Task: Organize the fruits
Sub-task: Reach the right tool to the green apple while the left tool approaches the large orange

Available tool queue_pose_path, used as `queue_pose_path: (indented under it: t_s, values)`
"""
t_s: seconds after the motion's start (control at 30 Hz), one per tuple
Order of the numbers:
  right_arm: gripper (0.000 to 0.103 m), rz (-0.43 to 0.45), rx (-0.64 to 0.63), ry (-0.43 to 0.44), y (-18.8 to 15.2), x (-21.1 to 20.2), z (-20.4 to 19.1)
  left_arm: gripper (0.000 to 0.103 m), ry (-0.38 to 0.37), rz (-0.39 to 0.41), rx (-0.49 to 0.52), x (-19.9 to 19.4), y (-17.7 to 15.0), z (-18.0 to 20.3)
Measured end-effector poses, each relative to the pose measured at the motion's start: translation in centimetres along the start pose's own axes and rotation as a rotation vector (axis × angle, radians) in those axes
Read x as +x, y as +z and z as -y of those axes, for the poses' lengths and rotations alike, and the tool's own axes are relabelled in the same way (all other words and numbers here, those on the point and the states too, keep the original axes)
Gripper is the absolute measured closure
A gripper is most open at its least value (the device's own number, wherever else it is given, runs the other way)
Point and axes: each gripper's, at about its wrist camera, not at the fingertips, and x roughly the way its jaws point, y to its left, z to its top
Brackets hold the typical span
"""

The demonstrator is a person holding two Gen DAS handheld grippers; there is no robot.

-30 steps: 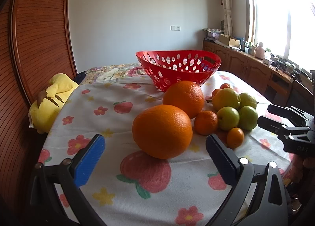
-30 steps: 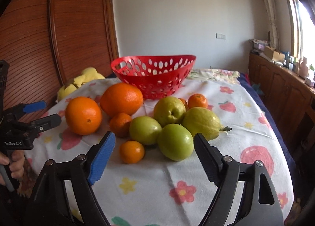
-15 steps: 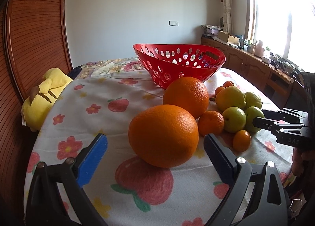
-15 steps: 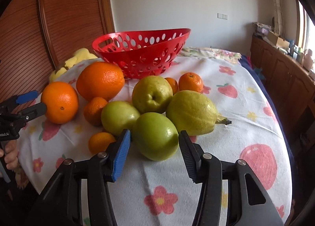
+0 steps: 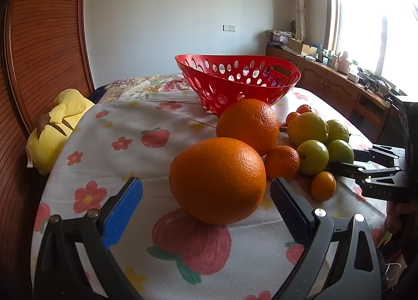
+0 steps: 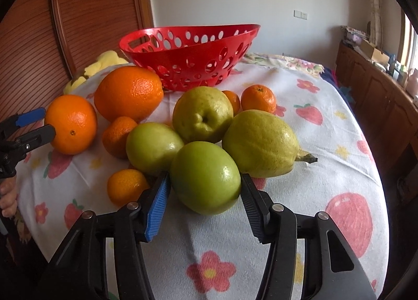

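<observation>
right gripper point(image 6: 205, 189) angled down, jaws just closed in on the green apple point(image 6: 205, 178) on the tablecloth point(image 6: 326, 127); pad contact hard to confirm. left gripper point(image 5: 206, 195) wide open around near orange point(image 5: 217, 180), not touching. basket point(image 5: 237, 83) interior hidden.

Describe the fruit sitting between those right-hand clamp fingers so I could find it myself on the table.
Start at the red basket on the flowered tablecloth; a pile of fruit lies in front of it. At the pile's near edge sits a smooth round green fruit, between the fingers of the right gripper. Unlike the yellowish stemmed fruit beside it, it is shiny, greener and shows no stalk.
</observation>
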Motion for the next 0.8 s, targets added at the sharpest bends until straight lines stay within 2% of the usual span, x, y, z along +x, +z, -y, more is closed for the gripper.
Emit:
queue_pose_path:
  t_s: [0.27,0.43,0.8]
  values:
    - [0.048,0.017,0.001,0.020,-0.4,-0.4,-0.1,0.005,-0.023,-0.026,0.010,0.8,0.6,0.3]
    - [0.048,0.021,0.016,0.028,-0.6,-0.2,0.1,0.004,-0.013,-0.053,0.019,1.6,1.0,0.5]
    - [0.048,0.021,0.006,0.019,-0.5,-0.2,-0.2,0.003,-0.035,-0.120,-0.014,3.3,1.2,0.2]
